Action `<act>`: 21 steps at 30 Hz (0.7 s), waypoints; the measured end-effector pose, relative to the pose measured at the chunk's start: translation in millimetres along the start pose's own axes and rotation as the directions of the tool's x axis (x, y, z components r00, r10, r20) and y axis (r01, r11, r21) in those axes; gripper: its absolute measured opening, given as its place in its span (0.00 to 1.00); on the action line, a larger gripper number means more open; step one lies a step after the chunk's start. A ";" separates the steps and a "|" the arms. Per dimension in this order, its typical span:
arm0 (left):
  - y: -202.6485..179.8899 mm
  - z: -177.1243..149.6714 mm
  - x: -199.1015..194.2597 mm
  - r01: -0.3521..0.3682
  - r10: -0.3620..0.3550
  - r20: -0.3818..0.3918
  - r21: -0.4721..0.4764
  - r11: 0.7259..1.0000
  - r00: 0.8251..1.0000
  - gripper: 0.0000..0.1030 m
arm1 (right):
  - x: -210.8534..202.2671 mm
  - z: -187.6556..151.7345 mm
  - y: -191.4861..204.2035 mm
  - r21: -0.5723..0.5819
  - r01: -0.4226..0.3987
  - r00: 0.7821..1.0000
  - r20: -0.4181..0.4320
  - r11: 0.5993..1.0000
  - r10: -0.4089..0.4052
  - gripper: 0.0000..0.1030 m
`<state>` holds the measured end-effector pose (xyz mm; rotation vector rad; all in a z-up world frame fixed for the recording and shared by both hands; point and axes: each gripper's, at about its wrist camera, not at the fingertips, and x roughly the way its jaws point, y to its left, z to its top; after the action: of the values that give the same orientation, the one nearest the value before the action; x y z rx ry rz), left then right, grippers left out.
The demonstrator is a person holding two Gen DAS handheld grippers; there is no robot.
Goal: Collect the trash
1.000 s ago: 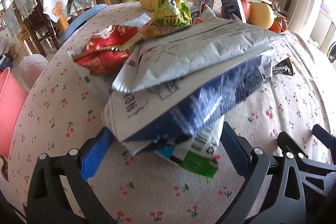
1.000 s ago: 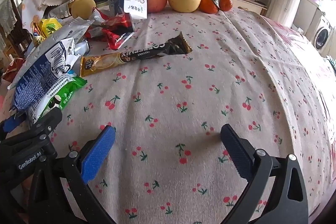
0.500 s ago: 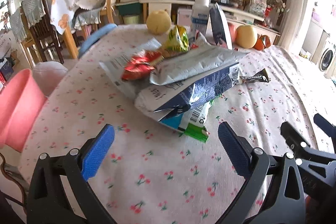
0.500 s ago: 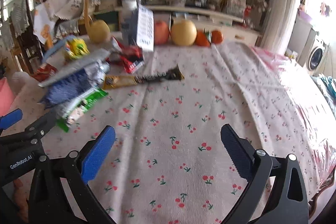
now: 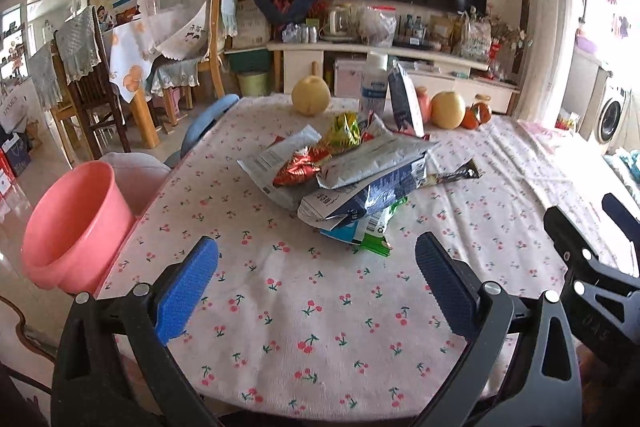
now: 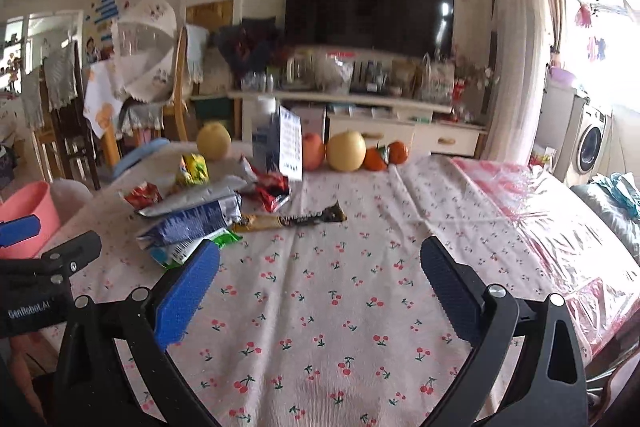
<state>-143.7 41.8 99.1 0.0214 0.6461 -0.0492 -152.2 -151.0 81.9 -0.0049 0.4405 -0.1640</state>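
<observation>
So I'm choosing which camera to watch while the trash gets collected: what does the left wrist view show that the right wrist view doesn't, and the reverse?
Only the left wrist view shows the open mouth of the pink bin beside the table and the flat silver wrapper under the red one. Only the right wrist view shows the shiny plastic sheet covering the table's right side. Both show the wrapper pile, the coffee stick, the fruit row and both grippers, left gripper and right gripper, with fingers apart and holding nothing.

Matt cherry-print cloth tablecloth (image 5: pixel 320 307), crinkled glossy foil wrappers (image 5: pixel 372 163), smooth pink plastic bucket (image 5: pixel 76 223).
</observation>
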 end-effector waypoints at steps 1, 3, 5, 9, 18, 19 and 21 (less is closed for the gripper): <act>1.8 0.7 -4.7 0.004 -0.004 0.009 -0.008 1.000 1.000 0.96 | -5.0 -0.2 -0.1 0.000 0.004 1.000 0.013 1.000 -0.004 0.96; 4.7 -0.2 -12.1 0.010 -0.010 0.022 -0.020 1.000 1.000 0.96 | -13.3 -0.6 -0.7 -0.001 0.010 0.999 0.036 1.000 -0.010 0.96; 7.4 0.0 -19.0 0.015 -0.014 0.036 -0.030 0.999 0.999 0.96 | -23.3 -1.5 -0.6 -0.006 0.012 0.998 0.063 1.000 -0.011 0.96; 7.5 -1.7 -31.9 0.013 -0.011 0.066 -0.033 0.999 0.998 0.96 | -45.1 -0.7 -2.9 0.000 0.015 0.993 0.115 1.000 -0.015 0.96; 9.1 2.0 -74.7 0.011 -0.006 0.203 -0.022 1.000 0.979 0.96 | -93.3 8.6 -15.5 0.054 0.042 0.984 0.174 0.998 -0.050 0.96; 9.7 3.3 -80.3 0.013 -0.007 0.219 -0.024 1.000 0.976 0.96 | -97.3 9.5 -18.0 0.062 0.044 0.983 0.175 0.997 -0.055 0.96; 9.2 5.3 -88.5 0.009 -0.004 0.242 -0.018 1.000 0.970 0.96 | -107.6 11.9 -21.7 0.077 0.054 0.981 0.181 0.996 -0.067 0.96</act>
<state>-210.6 54.3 156.7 -0.0048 0.4018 -0.0511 -246.5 -155.7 139.1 0.0367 0.2499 -0.2372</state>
